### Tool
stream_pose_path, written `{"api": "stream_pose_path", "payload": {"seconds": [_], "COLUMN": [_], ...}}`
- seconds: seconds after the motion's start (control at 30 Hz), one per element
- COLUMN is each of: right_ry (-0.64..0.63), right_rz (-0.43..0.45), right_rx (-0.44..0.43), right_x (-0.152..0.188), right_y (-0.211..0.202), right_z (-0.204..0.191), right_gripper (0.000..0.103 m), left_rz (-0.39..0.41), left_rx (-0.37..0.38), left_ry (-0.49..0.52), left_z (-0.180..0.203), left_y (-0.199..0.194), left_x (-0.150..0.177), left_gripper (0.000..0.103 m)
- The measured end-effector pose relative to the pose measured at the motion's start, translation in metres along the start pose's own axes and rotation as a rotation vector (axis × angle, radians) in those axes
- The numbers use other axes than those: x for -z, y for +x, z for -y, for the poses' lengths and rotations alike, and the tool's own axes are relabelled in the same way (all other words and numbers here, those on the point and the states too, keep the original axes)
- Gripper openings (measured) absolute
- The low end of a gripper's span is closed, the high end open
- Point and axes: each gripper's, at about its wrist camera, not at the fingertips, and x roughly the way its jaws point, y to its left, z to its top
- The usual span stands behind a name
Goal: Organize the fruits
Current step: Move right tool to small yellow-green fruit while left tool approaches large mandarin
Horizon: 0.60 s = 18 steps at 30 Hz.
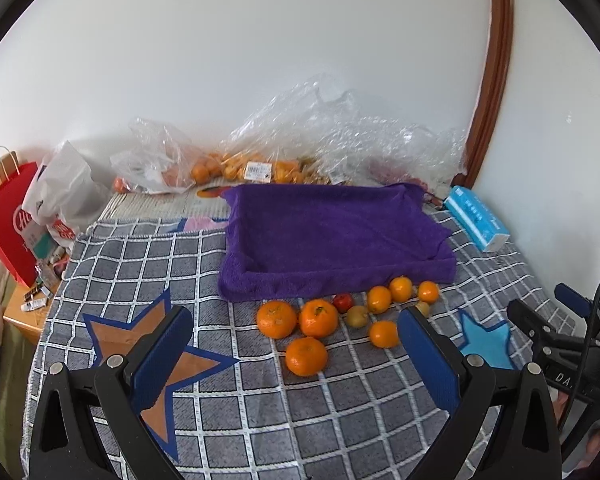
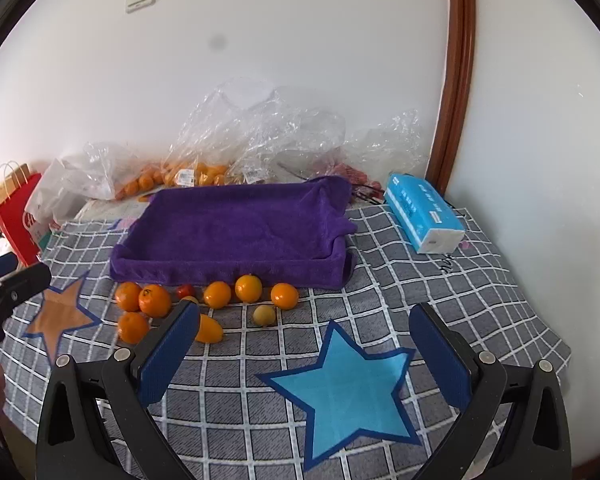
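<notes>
A loose cluster of fruit lies on the checked cloth just in front of a tray lined with a purple towel point(image 1: 300, 284) point(image 2: 228, 270). It holds several oranges point(image 1: 318, 318) point(image 2: 154, 301), a small red fruit point(image 1: 343, 302) point(image 2: 185, 291) and two yellow-green fruits point(image 1: 357, 316) point(image 2: 264, 315). My left gripper point(image 1: 295, 316) hovers open in front of the cluster, holding nothing. Further right, my right gripper point(image 2: 305, 310) is open and empty above a blue star patch point(image 2: 346, 392), with the fruit ahead and to its left. Inside the tray I see only purple towel.
Crumpled clear plastic bags point(image 1: 300, 140) with more oranges point(image 1: 204, 170) lie along the back wall. A blue tissue pack point(image 2: 422, 216) sits at the right by a brown door frame point(image 2: 456, 80). A red paper bag point(image 1: 8, 216) and a white bag point(image 1: 64, 192) stand at the left.
</notes>
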Motion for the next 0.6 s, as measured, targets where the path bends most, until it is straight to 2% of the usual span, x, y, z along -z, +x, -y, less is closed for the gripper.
{"api": "stream_pose_path", "payload": {"seconds": [0.1,0.17,0.23,0.37,0.57,0.6], "right_ry": [-0.017,-0.042,-0.038,0.028,0.074,0.079], "right_rz": [-0.016,-0.037,-0.055,-0.135,-0.163,-0.170], "right_rx": [0.029,-0.014,-0.092,-0.092,-0.141,-0.149], "right_x": [0.009,0.013,0.018,0.023,0.027,0.028], "right_y": [0.022,0.036,0.048,0.075,0.104,0.108], "right_z": [-0.004,-0.005,-0.004,0.002,-0.001,-0.002], "right_gripper": [0.103,0.101,0.096,0.096,0.080,0.073], "left_rz": [-0.021,-0.024,-0.030,-0.073,-0.080,-0.086], "left_rx": [-0.019,-0.039,-0.074,-0.068,-0.047,-0.039], "left_ry": [0.005,0.019,0.032,-0.006,-0.049,-0.051], "left_z": [-0.007,-0.012,-0.018,-0.038,-0.059,-0.061], "left_y": [0.017,0.027,0.036,0.056,0.069,0.071], "left_x": [0.000,0.001,0.002,0.008,0.020,0.023], "left_gripper": [0.102,0.102,0.102,0.100,0.096,0.096]}}
